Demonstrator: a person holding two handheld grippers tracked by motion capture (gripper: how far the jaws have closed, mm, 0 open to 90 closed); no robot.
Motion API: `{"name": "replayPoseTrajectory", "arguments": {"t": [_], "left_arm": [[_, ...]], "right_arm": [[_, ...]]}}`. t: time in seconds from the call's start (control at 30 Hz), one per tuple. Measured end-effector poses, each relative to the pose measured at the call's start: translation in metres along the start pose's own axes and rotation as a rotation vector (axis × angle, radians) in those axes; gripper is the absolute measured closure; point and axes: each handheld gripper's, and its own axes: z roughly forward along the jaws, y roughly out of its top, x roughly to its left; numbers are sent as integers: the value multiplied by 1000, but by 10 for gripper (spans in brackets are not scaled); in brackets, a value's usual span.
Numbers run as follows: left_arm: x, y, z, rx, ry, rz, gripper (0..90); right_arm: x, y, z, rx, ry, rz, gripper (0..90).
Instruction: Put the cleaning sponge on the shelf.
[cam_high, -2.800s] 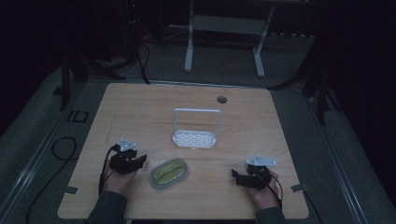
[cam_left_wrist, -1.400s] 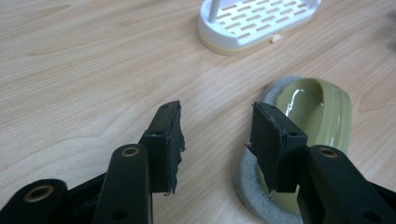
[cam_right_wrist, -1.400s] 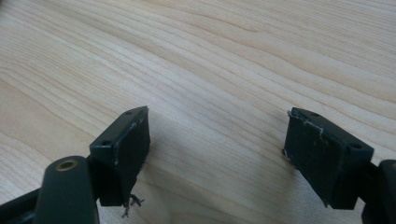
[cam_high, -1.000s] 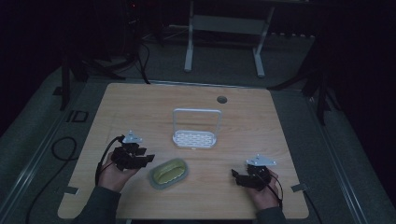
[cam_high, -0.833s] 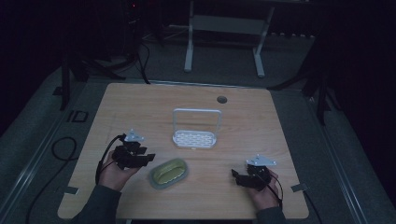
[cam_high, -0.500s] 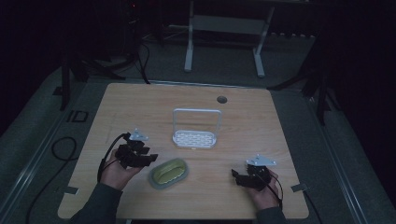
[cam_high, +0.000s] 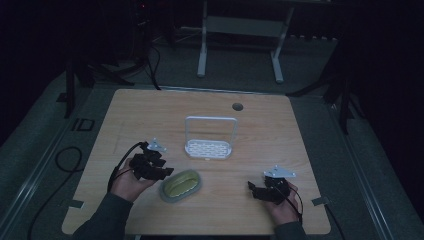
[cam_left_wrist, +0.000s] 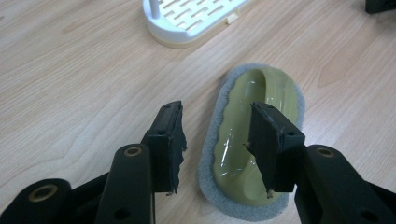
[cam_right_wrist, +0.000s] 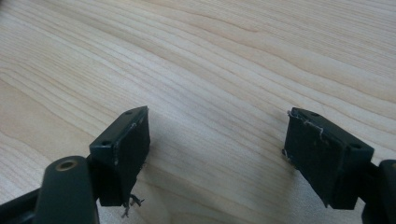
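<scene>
while the left gripper (cam_left_wrist: 217, 135) closes unclamped, the sponge (cam_left_wrist: 254, 140) looks glossy olive, grey-rimmed.

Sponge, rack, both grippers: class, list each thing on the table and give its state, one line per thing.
Sponge: lying flat on the table, yellow-green grip side up, grey pad underneath, not held.
Rack: standing upright, empty, white hoop handle raised.
Left gripper: open, jaws have just been closing, one over the sponge's handle and one outside its edge, not gripping.
Right gripper: open wide, nothing between its jaws.
Table: bare wood, a round hole near the far edge.
</scene>
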Motion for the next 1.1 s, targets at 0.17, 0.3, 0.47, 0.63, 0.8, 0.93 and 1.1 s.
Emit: {"name": "replayPoseTrajectory", "arguments": {"t": [0.17,0.3,0.47,0.63,0.8,0.93,1.1], "left_arm": [[-2,4,0,13,-14,24,571],[-3,6,0,28,-21,37,571],[-5,10,0,43,-36,46,571],[-6,10,2,60,-47,54,570],[-7,11,3,78,-69,75,554],[-9,12,3,84,-78,79,550],[-9,14,3,100,-81,90,561]], "right_arm": [[0,0,0,1,0,0,219],[0,0,0,0,0,-1,218],[0,0,0,0,0,0,219],[0,0,0,1,0,0,219],[0,0,0,1,0,0,218],[0,0,0,0,0,-1,218],[0,0,0,0,0,-1,218]]}}
